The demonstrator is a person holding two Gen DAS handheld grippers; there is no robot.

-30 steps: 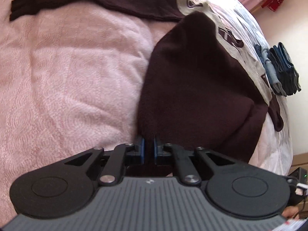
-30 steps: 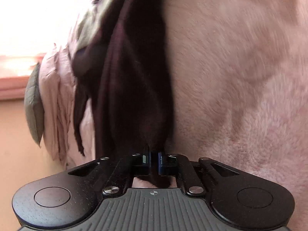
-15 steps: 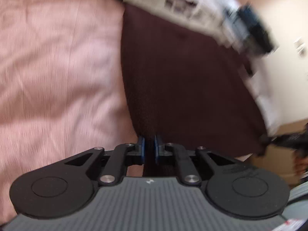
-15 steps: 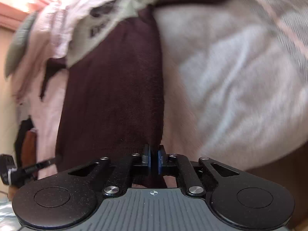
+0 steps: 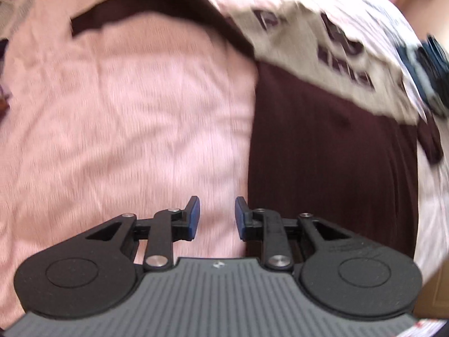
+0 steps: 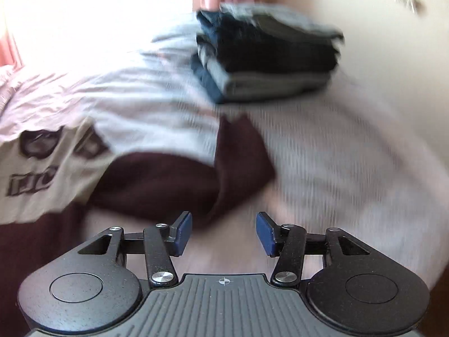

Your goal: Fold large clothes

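Both grippers gape beside sweater edges.

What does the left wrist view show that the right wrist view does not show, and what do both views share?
Only the left wrist view shows the long dark maroon sleeve stretched across the pink quilted bedspread, and the open left gripper over bare bedspread.

Only the right wrist view shows the side of the stack of folded blue and grey clothes, layer by layer, and the open right gripper, holding nothing.

Both show the dark maroon and beige sweater with printed letters lying on the bed. Both pictures are blurred.
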